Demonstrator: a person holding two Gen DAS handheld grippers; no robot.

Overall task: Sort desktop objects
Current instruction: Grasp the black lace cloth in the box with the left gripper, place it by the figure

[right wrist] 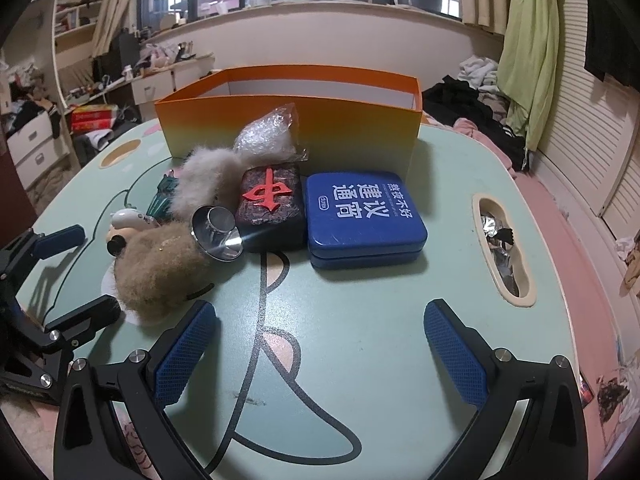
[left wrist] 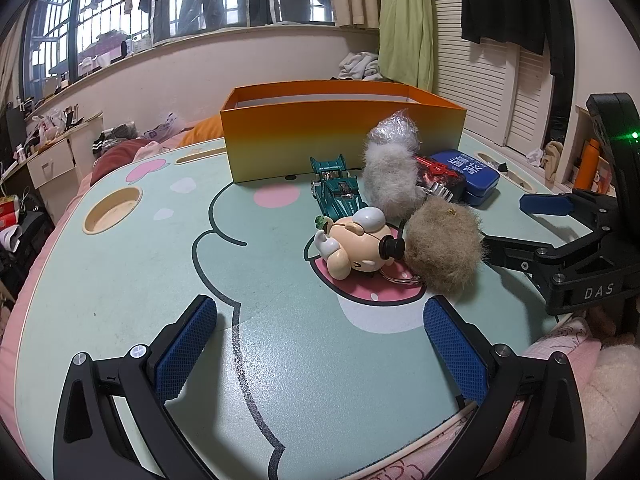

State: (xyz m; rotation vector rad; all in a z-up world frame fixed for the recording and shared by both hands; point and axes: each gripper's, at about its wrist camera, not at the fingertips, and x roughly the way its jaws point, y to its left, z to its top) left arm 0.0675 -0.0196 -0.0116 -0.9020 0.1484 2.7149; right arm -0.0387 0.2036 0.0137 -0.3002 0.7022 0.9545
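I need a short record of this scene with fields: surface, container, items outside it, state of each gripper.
surface: mint cartoon-print table
container: orange box, open top, inside hidden
items outside it: teal toy car, pig figure, grey fluff ball, brown fluff ball, blue tin, dark block with red sign
left gripper: open, holds nothing
right gripper: open, holds nothing

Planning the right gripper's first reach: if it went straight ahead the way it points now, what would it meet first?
Most likely the blue tin, lying almost dead ahead of the open right gripper with bare table between. The orange box stands behind it.
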